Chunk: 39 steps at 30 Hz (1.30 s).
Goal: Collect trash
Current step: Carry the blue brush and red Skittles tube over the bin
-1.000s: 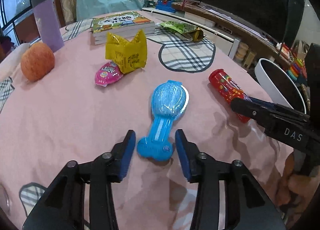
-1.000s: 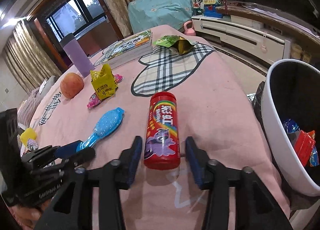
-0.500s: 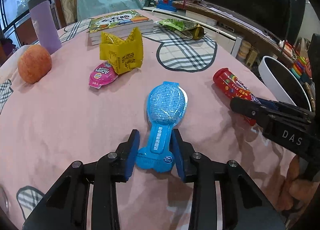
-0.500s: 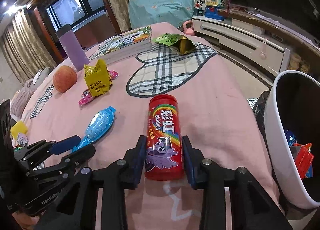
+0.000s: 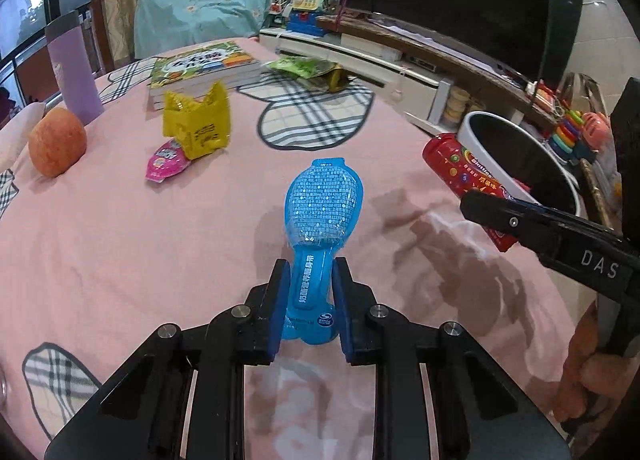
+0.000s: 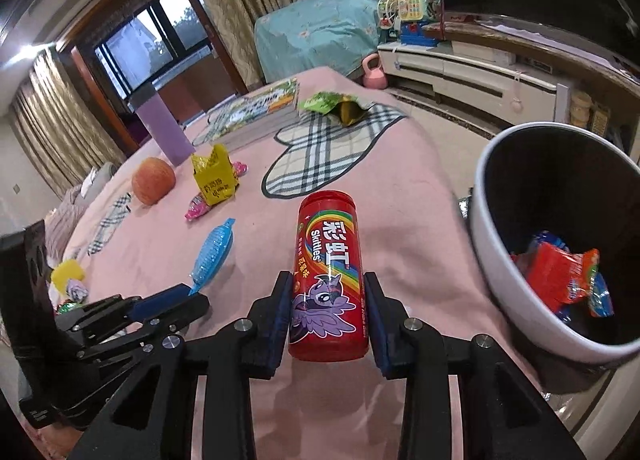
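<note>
A blue paddle-shaped snack pack (image 5: 322,200) has its narrow end between the blue pads of my left gripper (image 5: 310,272), whose jaws are closing and press on it; the pack hangs just above the pink cloth. My right gripper (image 6: 328,288) is shut on the lower half of a red Skittles tube (image 6: 328,236), which is held off the table beside the white trash bin (image 6: 492,260). The bin holds several wrappers. In the left wrist view the tube (image 5: 460,164) and the right gripper (image 5: 476,200) show at the right, in front of the bin (image 5: 496,118).
On the pink tablecloth (image 5: 120,240) lie a yellow wrapper (image 5: 198,122), a pink wrapper (image 5: 166,156) and a green wrapper (image 5: 308,68). An apple (image 5: 58,140), a purple cup (image 5: 74,68) and stacked books (image 5: 200,64) stand farther back. A TV cabinet runs behind the bin.
Both grippers went from open around their items to shut on them. The blue pack and the red tube have since come up off the cloth, and the tube has moved toward the bin.
</note>
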### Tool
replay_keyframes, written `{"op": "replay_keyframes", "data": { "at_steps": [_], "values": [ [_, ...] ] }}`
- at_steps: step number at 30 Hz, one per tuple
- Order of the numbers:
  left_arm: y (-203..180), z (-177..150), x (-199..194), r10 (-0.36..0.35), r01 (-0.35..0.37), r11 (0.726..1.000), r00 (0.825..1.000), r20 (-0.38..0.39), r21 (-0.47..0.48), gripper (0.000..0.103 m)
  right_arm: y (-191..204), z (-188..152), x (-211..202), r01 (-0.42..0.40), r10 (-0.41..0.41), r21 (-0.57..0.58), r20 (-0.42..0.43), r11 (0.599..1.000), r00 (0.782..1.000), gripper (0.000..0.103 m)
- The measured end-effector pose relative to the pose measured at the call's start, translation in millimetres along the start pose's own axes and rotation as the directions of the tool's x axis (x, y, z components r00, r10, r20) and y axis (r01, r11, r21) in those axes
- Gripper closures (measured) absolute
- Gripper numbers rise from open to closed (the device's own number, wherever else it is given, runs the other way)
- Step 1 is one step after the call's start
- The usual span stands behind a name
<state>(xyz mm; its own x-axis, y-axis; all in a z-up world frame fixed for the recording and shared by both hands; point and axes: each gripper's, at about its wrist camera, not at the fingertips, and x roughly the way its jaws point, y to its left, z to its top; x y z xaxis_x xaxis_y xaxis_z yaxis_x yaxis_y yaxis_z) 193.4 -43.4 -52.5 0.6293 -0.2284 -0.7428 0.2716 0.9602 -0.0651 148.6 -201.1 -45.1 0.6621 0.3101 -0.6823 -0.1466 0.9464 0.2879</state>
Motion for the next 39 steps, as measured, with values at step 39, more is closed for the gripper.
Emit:
{"op": "replay_keyframes", "data": {
  "at_steps": [39],
  "values": [
    [-82,7,-35,-0.117,0.114,0.987,0.993,0.024,0.109,0.082,-70,-23,-88,0.029,-0.05,0.151,0.135,0.988,0.99,0.068]
  ]
}}
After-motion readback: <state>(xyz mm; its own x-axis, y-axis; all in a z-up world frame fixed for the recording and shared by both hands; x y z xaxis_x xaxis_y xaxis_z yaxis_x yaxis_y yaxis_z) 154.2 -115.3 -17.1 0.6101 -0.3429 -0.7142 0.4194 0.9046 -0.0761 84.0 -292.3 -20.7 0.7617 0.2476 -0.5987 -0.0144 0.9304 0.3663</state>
